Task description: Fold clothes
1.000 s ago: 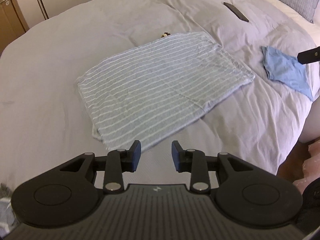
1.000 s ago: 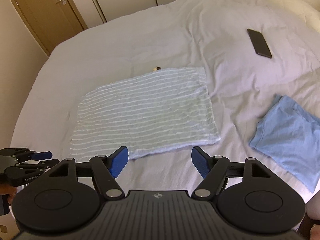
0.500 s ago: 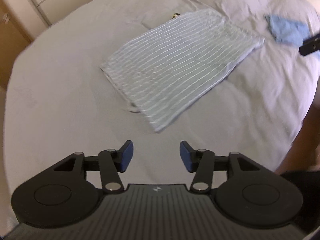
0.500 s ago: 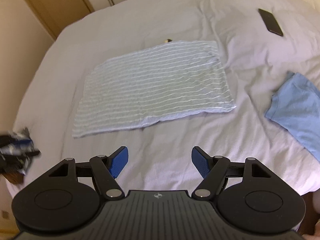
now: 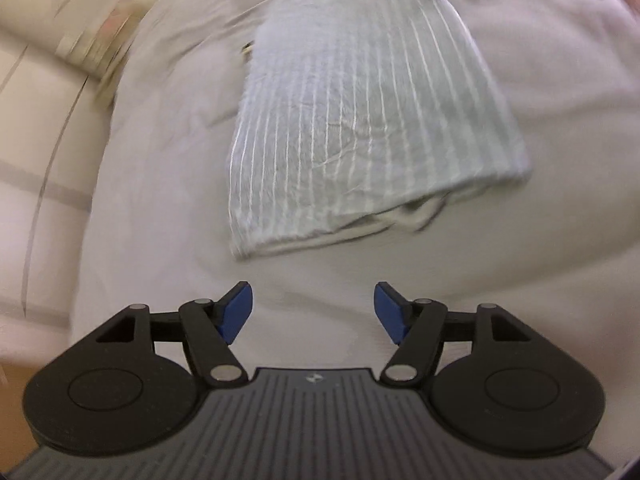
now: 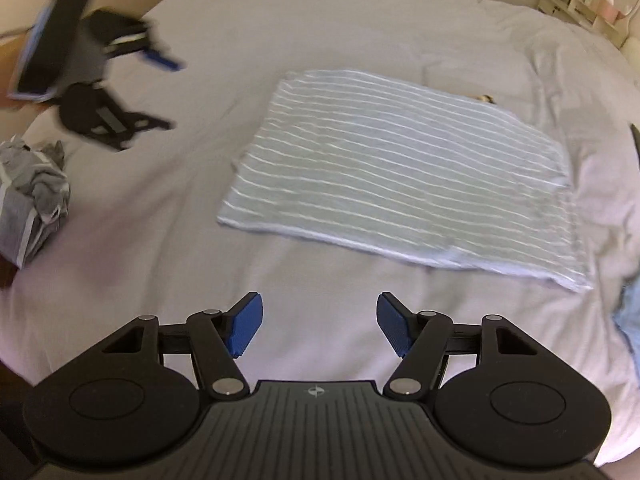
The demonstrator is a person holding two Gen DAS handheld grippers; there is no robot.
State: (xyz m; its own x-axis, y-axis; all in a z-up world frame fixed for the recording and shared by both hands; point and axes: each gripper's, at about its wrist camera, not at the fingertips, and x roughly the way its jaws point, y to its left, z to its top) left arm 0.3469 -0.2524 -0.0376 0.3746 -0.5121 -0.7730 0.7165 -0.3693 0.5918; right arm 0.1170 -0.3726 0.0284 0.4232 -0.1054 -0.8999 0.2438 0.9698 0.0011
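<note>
A folded grey-green garment with thin white stripes [image 5: 360,120] [image 6: 400,176] lies flat on the pale bed cover [image 5: 168,200]. My left gripper [image 5: 313,312] hovers just short of the garment's near short end, its jaws opening with nothing between them. In the right wrist view the left gripper [image 6: 160,92] shows blurred at the upper left, off the garment's left end. My right gripper [image 6: 319,322] hangs over bare cover in front of the garment's long edge, jaws closing a little, nothing between its blue pads [image 6: 246,324].
A crumpled grey garment [image 6: 36,196] lies at the bed's left edge. A light blue garment [image 6: 630,320] peeks in at the right edge. A small dark object [image 6: 486,98] sits behind the striped garment. Pale cupboards [image 5: 40,140] stand beside the bed.
Both grippers swung around and dropped toward the bed. The left rolled to face the garment's short end and opened wider. The right shifted along the long edge and narrowed slightly.
</note>
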